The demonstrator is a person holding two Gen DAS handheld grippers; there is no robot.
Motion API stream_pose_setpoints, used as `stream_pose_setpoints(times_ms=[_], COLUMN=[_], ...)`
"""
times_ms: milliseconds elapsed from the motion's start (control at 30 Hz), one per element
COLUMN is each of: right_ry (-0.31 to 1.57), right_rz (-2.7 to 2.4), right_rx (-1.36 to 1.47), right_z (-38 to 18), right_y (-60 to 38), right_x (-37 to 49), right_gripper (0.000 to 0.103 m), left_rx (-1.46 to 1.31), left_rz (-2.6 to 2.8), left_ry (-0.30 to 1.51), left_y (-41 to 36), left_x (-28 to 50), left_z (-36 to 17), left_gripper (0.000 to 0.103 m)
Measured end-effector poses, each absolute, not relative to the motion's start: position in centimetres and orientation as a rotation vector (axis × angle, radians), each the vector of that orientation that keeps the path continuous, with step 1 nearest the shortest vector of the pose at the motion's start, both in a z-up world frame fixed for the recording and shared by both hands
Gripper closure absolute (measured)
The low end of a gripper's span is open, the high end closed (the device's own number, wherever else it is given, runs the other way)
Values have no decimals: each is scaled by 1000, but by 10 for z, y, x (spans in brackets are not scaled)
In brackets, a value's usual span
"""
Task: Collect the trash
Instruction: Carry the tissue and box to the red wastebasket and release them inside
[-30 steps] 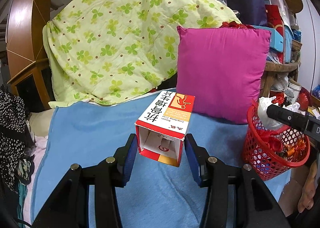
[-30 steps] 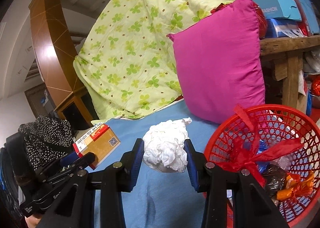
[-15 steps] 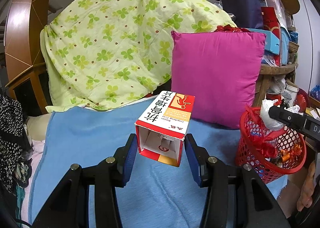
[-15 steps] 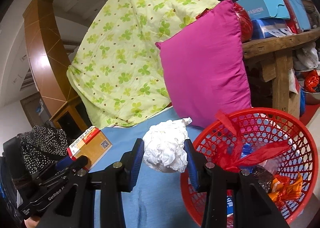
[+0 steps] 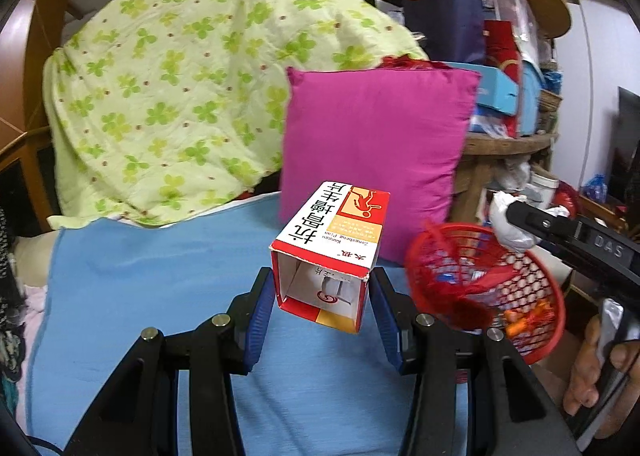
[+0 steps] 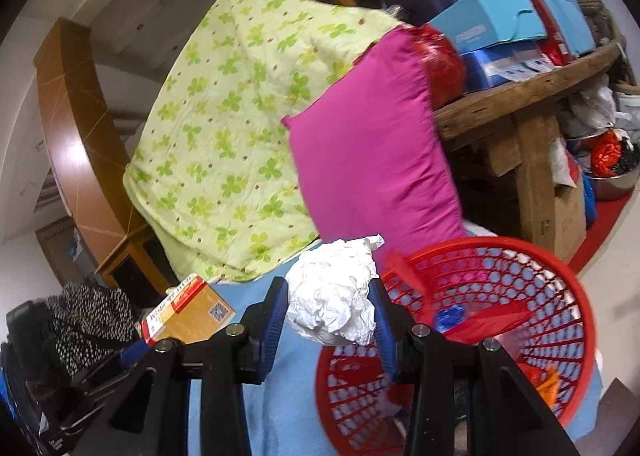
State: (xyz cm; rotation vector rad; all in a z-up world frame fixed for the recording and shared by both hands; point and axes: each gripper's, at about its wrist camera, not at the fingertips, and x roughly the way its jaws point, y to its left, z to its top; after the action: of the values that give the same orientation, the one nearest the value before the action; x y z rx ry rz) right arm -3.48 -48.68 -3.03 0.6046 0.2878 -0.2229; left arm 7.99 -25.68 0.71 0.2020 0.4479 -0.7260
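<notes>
My left gripper (image 5: 323, 306) is shut on an empty red and white medicine carton (image 5: 330, 252), held above the blue blanket (image 5: 140, 284). My right gripper (image 6: 331, 314) is shut on a crumpled white tissue (image 6: 332, 308), held over the near left rim of the red mesh basket (image 6: 540, 296). The basket holds several wrappers and a red ribbon. In the left wrist view the basket (image 5: 532, 296) sits at the right, with the right gripper and its tissue (image 5: 510, 225) above it. The carton also shows in the right wrist view (image 6: 188, 314) at the left.
A magenta pillow (image 5: 372, 143) leans behind the carton, against a green clover quilt (image 5: 180, 95). A cluttered wooden table (image 6: 520, 95) stands behind the basket. Black and white spotted cloth (image 6: 88, 316) lies at the left. The blanket's edge drops off by the basket.
Both grippers have moved right toward the basket with their loads. The tissue is now over the basket's rim, and the basket looks nearer in both views.
</notes>
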Motion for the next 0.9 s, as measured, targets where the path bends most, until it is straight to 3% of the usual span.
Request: stream_pose_setpoints(times_ms=[900], right_ry=[211], right_rz=[-337], right_rx=[861], right_z=[-56], right_y=[-576], right_x=[-86], right_gripper=[57], left_rx=[289], left_rz=[-979], left_ry=[577], left_y=[-368], left_x=[23], left_z=[-18], left_gripper=[52])
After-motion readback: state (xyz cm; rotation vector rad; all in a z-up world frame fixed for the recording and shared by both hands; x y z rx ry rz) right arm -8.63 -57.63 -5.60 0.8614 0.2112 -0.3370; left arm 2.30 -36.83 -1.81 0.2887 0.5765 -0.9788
